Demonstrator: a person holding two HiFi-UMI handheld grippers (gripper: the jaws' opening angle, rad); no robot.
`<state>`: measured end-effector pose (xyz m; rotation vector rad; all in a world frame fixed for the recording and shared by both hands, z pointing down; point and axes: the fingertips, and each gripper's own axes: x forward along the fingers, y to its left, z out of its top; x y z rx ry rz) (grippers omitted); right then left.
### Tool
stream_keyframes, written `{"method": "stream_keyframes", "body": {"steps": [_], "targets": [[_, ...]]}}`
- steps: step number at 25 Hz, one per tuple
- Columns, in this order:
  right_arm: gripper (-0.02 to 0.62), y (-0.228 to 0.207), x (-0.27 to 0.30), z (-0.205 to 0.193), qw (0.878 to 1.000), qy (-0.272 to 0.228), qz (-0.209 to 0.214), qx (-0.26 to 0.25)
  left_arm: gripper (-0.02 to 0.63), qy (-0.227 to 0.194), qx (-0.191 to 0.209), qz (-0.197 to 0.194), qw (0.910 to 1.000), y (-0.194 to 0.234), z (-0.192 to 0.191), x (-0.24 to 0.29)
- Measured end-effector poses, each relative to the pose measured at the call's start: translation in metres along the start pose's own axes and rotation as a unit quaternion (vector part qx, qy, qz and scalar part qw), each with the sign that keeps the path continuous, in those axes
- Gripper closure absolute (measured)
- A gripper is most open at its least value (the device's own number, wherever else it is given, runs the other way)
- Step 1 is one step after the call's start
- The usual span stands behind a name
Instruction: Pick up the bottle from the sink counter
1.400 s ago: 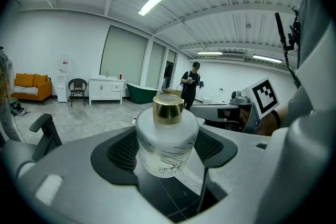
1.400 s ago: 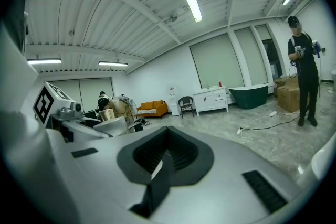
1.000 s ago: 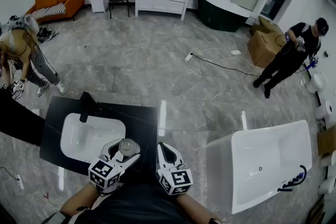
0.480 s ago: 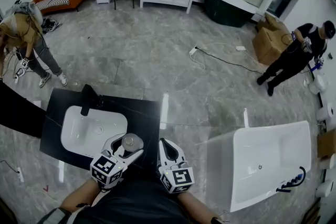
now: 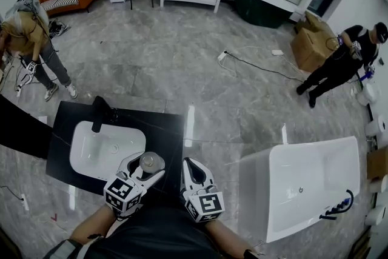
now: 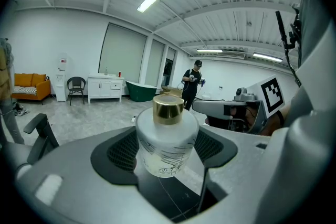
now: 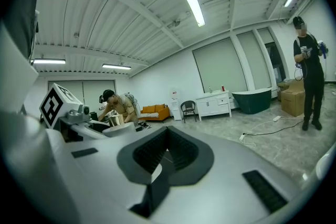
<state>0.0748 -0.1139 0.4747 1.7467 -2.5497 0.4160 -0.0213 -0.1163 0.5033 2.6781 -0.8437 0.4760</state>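
Observation:
A frosted round bottle [image 5: 150, 162] with a gold cap sits between the jaws of my left gripper [image 5: 147, 165], over the front right part of the black sink counter [image 5: 170, 136]. In the left gripper view both pads press the sides of the bottle [image 6: 167, 139], and the left gripper [image 6: 167, 153] is shut on it; the bottle stands upright. My right gripper [image 5: 190, 168] hangs just right of it at the counter's front edge. In the right gripper view the right gripper [image 7: 167, 140] is shut with nothing between its pads.
A white basin [image 5: 106, 151] with a black faucet [image 5: 100, 113] fills the counter's left half. A white bathtub [image 5: 309, 185] stands to the right. One person [image 5: 30, 51] bends at far left, another [image 5: 339, 63] stands at far right. A cable [image 5: 254, 67] lies on the floor.
The view has shifted slightly. The left gripper still holds the bottle in about the same spot, and the right gripper stays beside it.

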Motion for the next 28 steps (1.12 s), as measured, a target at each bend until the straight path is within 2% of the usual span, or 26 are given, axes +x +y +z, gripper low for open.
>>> {"method": "stream_keyframes", "body": {"steps": [28], "targets": [[0.589,-0.0021,-0.0005,-0.0001,1.0,0.001,0.004,-0.004,0.275,0.002,-0.002,0.005,1.0,0.0017,0.0006,0.0051]]}}
